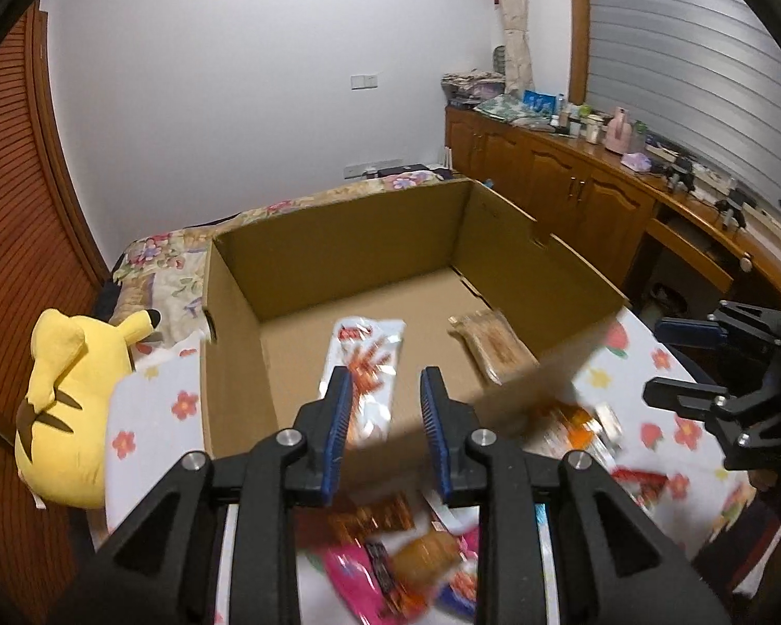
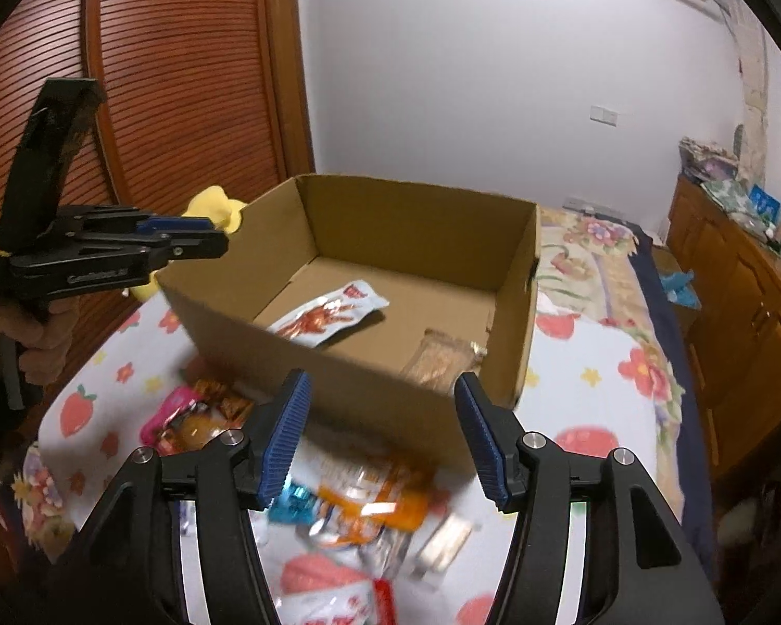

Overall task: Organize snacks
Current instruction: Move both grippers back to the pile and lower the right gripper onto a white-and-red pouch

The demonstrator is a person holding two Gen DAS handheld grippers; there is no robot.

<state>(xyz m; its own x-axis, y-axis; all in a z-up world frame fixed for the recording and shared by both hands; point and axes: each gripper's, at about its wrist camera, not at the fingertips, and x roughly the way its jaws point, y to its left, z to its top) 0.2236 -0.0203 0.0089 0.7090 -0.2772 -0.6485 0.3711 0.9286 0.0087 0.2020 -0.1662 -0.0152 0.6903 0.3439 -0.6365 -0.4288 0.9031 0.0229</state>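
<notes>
An open cardboard box stands on the bed. A white snack packet with red print and a brown packet lie on its floor. Loose snack packets are heaped on the bedcover in front of the box, blurred. My left gripper hovers over the box's near wall, jaws drawn narrow with nothing between them. Over the heap, my right gripper stands open and empty.
A yellow plush toy lies left of the box. A person's hand holds the left gripper. The flowered bedcover spreads around the box. A wooden cabinet with clutter runs along the right; a louvred wardrobe stands left.
</notes>
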